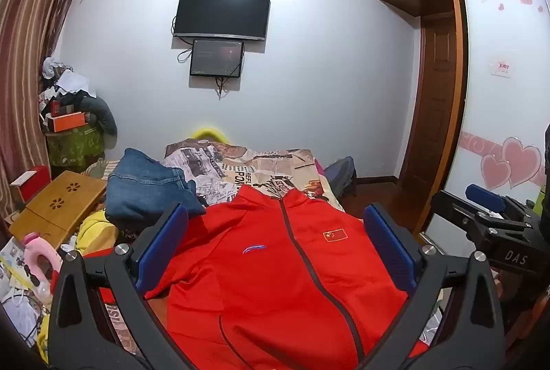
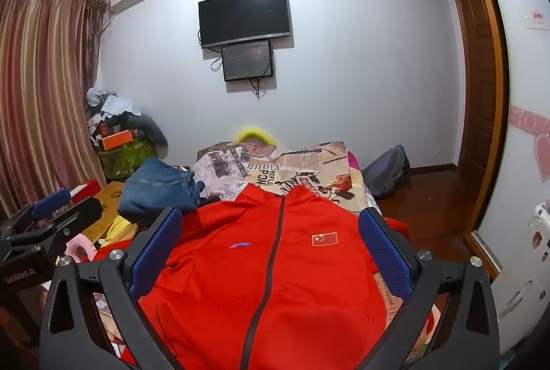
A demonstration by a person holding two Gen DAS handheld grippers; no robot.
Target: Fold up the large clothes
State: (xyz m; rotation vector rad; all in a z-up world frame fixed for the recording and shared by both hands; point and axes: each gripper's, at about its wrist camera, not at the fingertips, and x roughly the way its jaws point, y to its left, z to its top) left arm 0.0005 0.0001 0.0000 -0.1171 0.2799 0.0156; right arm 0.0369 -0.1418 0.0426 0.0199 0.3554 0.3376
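Observation:
A red zip-up jacket point(image 1: 268, 284) point(image 2: 223, 284) lies front up on the bed, zipper closed, collar at the far end. It has a small flag patch on one chest and a blue logo on the other. My left gripper point(image 1: 275, 210) hovers open over the jacket's lower half with nothing between its blue pads. My right gripper point(image 2: 271, 215) is also open above the jacket and holds nothing. Each view catches the other gripper at its edge: a right gripper pad point(image 1: 484, 196) and a left gripper pad point(image 2: 51, 201). The jacket's sleeves are mostly hidden behind the fingers.
Folded blue jeans point(image 1: 147, 187) sit on the newspaper-print bedspread point(image 1: 240, 163) left of the collar. A wooden lap desk point(image 1: 58, 205) and clutter lie at the left. A backpack point(image 2: 388, 170) rests on the floor at the right, near the wardrobe door point(image 1: 502, 95).

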